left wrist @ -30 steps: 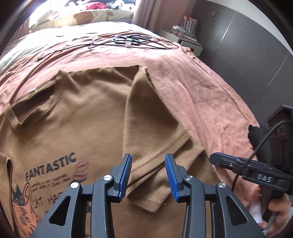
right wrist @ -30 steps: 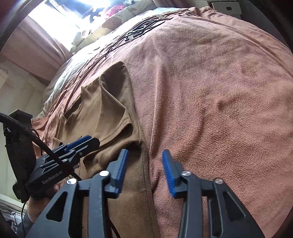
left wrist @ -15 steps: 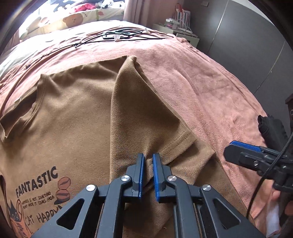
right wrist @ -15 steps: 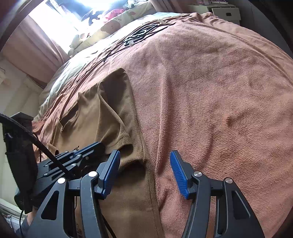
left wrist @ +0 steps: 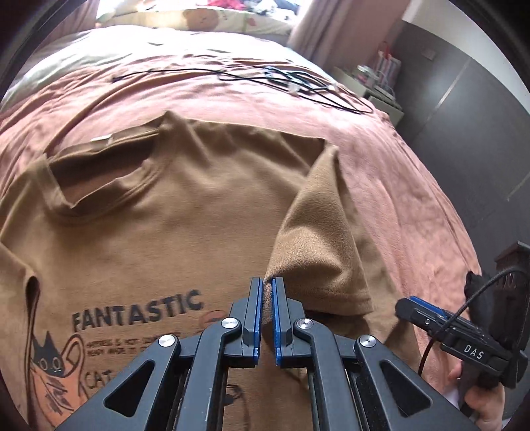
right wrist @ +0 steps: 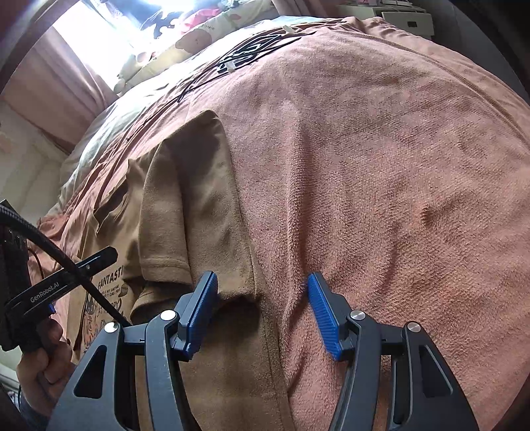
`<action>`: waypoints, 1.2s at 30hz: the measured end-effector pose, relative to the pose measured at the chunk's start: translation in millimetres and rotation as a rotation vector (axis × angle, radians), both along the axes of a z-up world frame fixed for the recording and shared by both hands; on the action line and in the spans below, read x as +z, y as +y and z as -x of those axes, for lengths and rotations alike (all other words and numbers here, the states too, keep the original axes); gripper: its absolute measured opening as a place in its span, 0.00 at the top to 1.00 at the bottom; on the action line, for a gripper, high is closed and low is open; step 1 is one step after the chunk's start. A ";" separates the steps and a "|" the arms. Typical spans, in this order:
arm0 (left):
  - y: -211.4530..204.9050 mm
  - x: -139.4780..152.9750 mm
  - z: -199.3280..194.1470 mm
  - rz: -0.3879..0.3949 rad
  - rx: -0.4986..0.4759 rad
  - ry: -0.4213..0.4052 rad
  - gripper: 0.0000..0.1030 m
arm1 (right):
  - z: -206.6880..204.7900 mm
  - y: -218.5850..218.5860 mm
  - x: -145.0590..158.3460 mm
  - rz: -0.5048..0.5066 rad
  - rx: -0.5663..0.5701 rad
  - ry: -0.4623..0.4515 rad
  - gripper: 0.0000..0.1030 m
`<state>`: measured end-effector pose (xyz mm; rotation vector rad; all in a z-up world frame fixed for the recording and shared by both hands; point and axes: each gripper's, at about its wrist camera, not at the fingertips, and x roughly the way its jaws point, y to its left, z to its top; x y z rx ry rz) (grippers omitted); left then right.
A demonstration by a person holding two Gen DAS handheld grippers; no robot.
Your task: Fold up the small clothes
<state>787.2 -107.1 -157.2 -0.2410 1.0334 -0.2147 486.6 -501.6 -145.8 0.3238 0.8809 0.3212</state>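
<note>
**Sleeve pinched in the left tool, right tool open at the shirt's side edge**

A brown T-shirt (left wrist: 185, 212) lies face up on the pink blanket (left wrist: 391, 172) that covers the bed. Its print reads "FANTASTIC" above a cat drawing, and its collar (left wrist: 109, 172) points toward the far end of the bed.

The left tool (left wrist: 267, 291) is clamped together on the sleeve (left wrist: 318, 238) of the T-shirt: a thin ridge of brown cloth shows between the blue pads, and the sleeve rises from the shirt's shoulder in a raised fold toward that pinch. The sleeve lies over the shirt's chest, just beside the printed word.

The right tool (right wrist: 261, 298) stands with its jaws apart, nothing between the pads pressed. Seen from its own camera, its left pad (right wrist: 202, 308) sits over the T-shirt's side edge, at the sleeve hem, and its right pad sits over bare blanket just beside the shirt. In the left wrist view this tool appears at the shirt's right side, held in a hand (left wrist: 480, 401).

A tangle of black cable (left wrist: 298, 86) lies on the blanket beyond the T-shirt's collar, well apart from it. Farther still past the shirt, a pale patterned pillow (left wrist: 205, 20) rests at the head of the bed, with pink curtains near it
</note>
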 end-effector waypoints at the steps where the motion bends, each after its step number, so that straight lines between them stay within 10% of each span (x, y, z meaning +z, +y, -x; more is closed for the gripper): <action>1: 4.4 1.0 0.3 0.008 0.007 0.001 0.93 | -0.4 -0.6 -0.1 -0.003 0.000 0.000 0.47; 5: 6.7 12.4 3.2 -0.005 -0.001 -0.035 0.87 | 0.4 -1.1 -1.1 -0.004 0.003 -0.005 0.47; 11: -14.4 24.2 8.2 0.014 -0.075 -0.096 0.48 | 1.7 -7.9 -3.1 -0.026 0.007 -0.003 0.47; 23: -57.7 -14.3 -7.0 0.025 -0.087 -0.034 0.48 | 5.4 -12.0 -7.6 -0.021 0.026 -0.028 0.49; 27: -60.4 -21.8 -11.5 0.050 -0.088 -0.004 0.98 | 5.6 -10.7 -6.7 -0.009 0.035 -0.038 0.49; 36: -33.9 3.7 -9.4 0.027 -0.080 -0.051 1.00 | 2.5 -10.6 -4.6 -0.011 0.029 -0.025 0.49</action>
